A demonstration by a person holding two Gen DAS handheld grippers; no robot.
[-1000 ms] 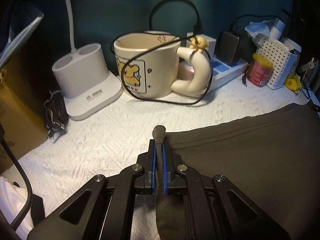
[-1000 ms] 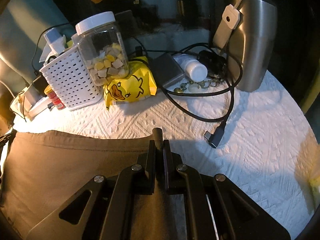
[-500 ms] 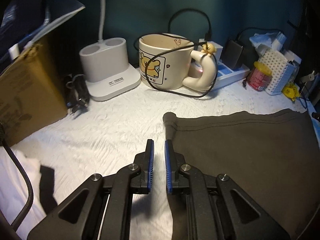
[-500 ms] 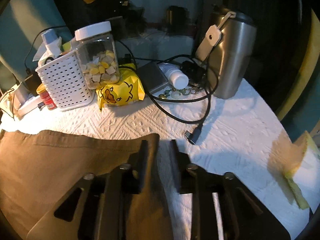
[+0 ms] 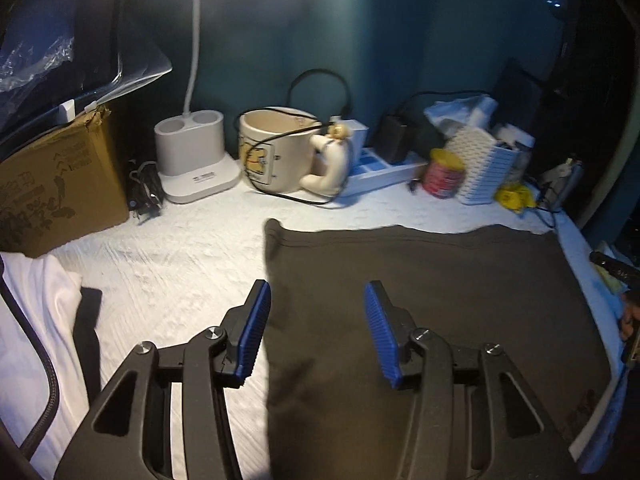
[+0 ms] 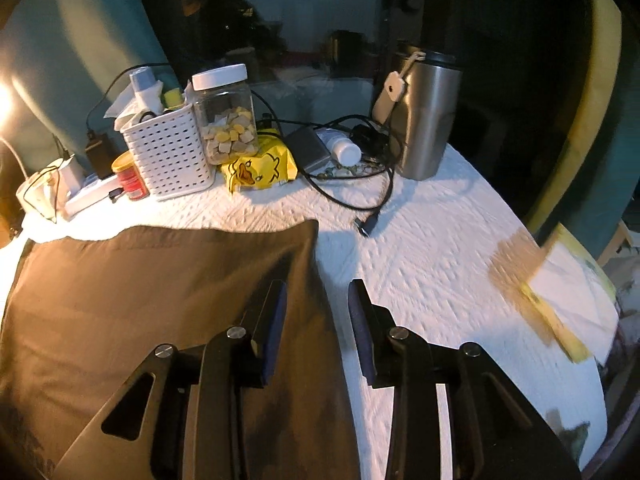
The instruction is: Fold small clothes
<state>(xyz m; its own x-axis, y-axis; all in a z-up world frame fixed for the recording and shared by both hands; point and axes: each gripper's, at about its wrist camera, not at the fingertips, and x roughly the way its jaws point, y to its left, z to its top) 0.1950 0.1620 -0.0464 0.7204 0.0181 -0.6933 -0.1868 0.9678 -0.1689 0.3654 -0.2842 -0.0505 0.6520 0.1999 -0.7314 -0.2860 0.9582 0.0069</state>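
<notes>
Letting both grippers, left gripper [image 5: 316, 324] and right gripper [image 6: 316, 328], open empty, I leave the cloth [image 5: 432, 280] flat on the worktop [image 5: 168, 264] for folding.

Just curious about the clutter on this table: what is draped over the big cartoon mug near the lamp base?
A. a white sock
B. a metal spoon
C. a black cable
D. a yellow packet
C: a thin black cable loops across the mug's rim and handle.
</notes>
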